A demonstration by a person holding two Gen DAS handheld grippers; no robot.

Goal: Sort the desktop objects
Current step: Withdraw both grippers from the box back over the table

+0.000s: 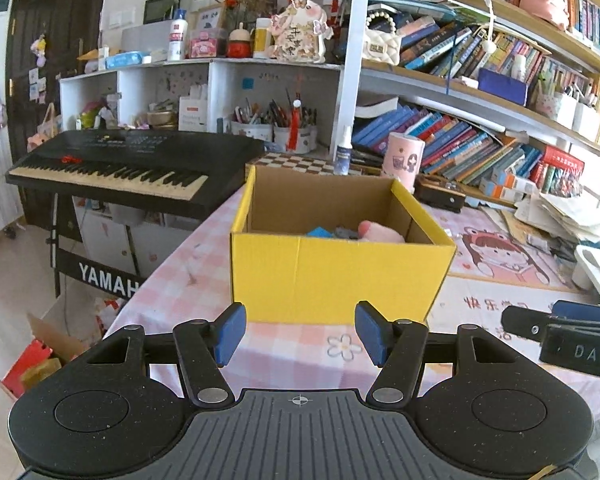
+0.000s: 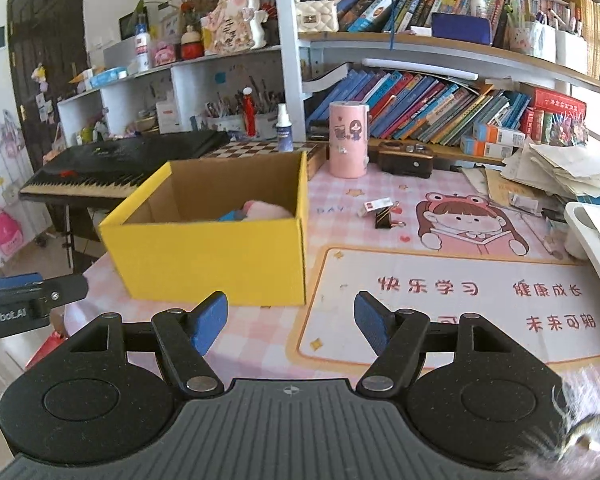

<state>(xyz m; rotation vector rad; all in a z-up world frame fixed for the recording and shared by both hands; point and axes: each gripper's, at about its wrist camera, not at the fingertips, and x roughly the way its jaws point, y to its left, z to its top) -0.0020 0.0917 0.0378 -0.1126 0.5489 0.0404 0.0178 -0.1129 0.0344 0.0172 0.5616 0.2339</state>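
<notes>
**Both grippers empty before the yellow box**

The left gripper hovered low over the pink checked tabletop, its jaws spread wide with nothing between them, pointing at the near wall of the yellow cardboard box. The right gripper hung beside it, jaws equally wide and empty, over the edge of a printed desk mat.

The box stood open at the tabletop's left part. Inside it lay a pink soft item and something blue, both partly hidden by the wall.

Well beyond the box on the right, a small white eraser-like block and a black binder clip lay just beside each other on the mat. A pink cylindrical holder stood upright behind them, near a chequered board.
</notes>
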